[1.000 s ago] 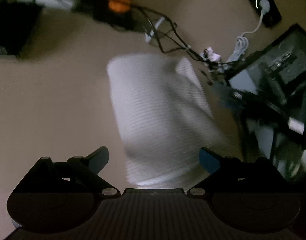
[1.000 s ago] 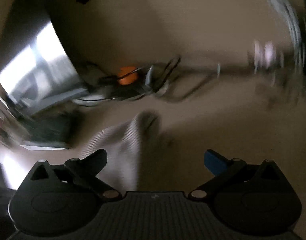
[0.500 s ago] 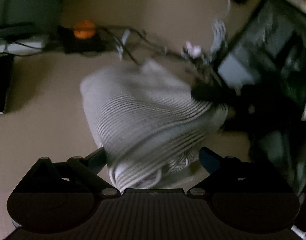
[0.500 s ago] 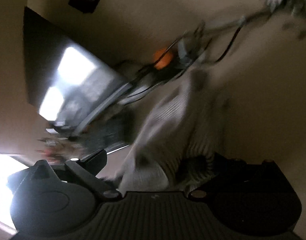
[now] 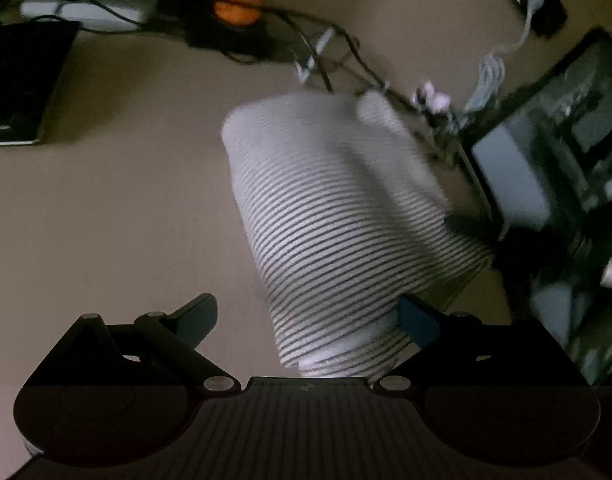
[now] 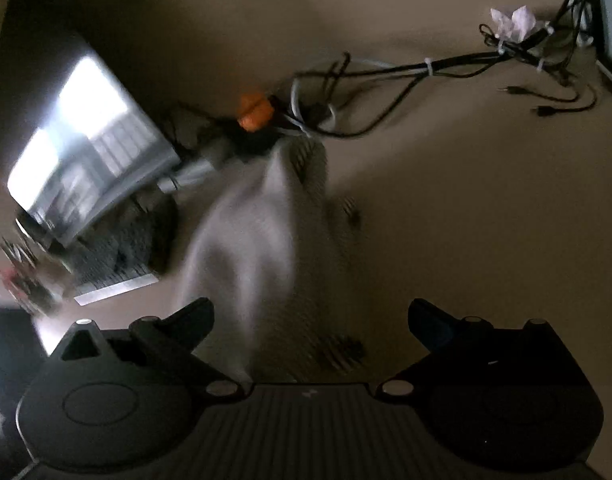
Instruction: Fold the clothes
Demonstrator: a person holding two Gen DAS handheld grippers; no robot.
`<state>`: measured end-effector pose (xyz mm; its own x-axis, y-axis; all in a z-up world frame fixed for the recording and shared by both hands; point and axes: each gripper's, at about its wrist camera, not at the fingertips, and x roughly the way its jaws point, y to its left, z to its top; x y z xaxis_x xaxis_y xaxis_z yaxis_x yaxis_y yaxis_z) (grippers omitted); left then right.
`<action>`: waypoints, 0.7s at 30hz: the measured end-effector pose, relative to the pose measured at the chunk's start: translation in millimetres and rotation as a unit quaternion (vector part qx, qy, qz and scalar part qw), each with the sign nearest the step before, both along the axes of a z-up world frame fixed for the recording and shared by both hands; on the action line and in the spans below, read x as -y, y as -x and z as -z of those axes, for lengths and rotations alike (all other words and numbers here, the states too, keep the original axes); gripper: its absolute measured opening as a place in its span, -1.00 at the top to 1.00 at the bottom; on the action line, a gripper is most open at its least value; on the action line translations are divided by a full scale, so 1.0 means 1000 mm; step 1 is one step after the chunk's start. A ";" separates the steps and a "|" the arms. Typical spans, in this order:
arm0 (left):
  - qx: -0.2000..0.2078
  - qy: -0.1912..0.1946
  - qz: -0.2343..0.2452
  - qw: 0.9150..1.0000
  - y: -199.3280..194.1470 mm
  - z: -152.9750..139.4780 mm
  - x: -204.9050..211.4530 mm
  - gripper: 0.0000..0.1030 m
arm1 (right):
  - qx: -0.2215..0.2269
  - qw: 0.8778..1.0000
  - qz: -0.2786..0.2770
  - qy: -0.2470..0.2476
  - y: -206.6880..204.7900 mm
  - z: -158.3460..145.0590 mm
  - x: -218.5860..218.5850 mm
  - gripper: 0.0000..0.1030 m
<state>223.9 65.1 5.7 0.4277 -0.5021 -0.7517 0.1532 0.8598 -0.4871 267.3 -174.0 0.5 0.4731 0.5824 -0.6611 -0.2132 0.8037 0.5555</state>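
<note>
While the left gripper (image 5: 308,314) hangs over a tan table (image 5: 105,220), its jaws stand wide apart, and the striped shirt (image 5: 334,220) lies folded into a thick block that runs from the table's middle down between the fingers. The shirt's near end sits against the blue pad of the right-hand finger (image 5: 418,322); whether they touch I cannot tell. Beyond the shirt a bundle of black cables (image 5: 326,48) crosses the table past an orange knob (image 5: 235,10), a dark laptop (image 5: 19,84) lies at the left edge, and a monitor (image 5: 546,152) stands to the right.

From the right wrist, the right gripper (image 6: 312,316) is likewise spread open, gripping nothing. The shirt (image 6: 261,240) shows as a blurred pale heap reaching from between the fingers toward the orange knob (image 6: 253,112). Cables (image 6: 426,68) trail off to the upper right across the bare tan table (image 6: 486,208), and a bright, reflective screen (image 6: 85,148) leans at the left.
</note>
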 end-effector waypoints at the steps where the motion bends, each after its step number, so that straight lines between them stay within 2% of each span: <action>1: -0.001 0.004 0.011 1.000 -0.003 0.002 0.004 -0.93 | -0.006 1.000 0.001 0.005 -0.005 0.002 -0.003 -1.00; 4: -0.007 0.023 0.040 0.999 -0.017 0.010 0.014 -0.93 | -0.049 0.999 -0.021 -0.011 -0.016 0.021 -0.014 -0.98; 6: 0.001 0.020 0.054 0.998 -0.029 0.013 0.024 -0.95 | -0.076 0.995 -0.033 -0.053 -0.019 0.032 -0.018 -0.96; 8: 0.013 0.007 0.068 0.998 -0.043 0.015 0.034 -0.95 | -0.081 0.994 -0.027 -0.070 -0.022 0.037 -0.021 -0.97; 13: 0.046 -0.016 0.076 0.996 -0.105 0.016 0.051 -0.95 | -0.035 0.997 0.032 -0.063 -0.048 0.027 -0.011 -0.97; 16: 0.059 -0.040 0.076 0.995 -0.123 0.010 0.057 -0.95 | 0.006 0.996 0.071 -0.046 -0.061 0.016 -0.001 -0.97; 18: 0.073 -0.060 0.086 0.992 -0.117 0.004 0.056 -0.94 | 0.048 0.995 0.083 -0.014 -0.057 0.003 0.005 -0.97; 21: 0.110 -0.112 0.101 0.982 -0.094 -0.005 0.047 -0.94 | 0.109 0.989 0.084 0.059 -0.040 -0.014 0.015 -0.99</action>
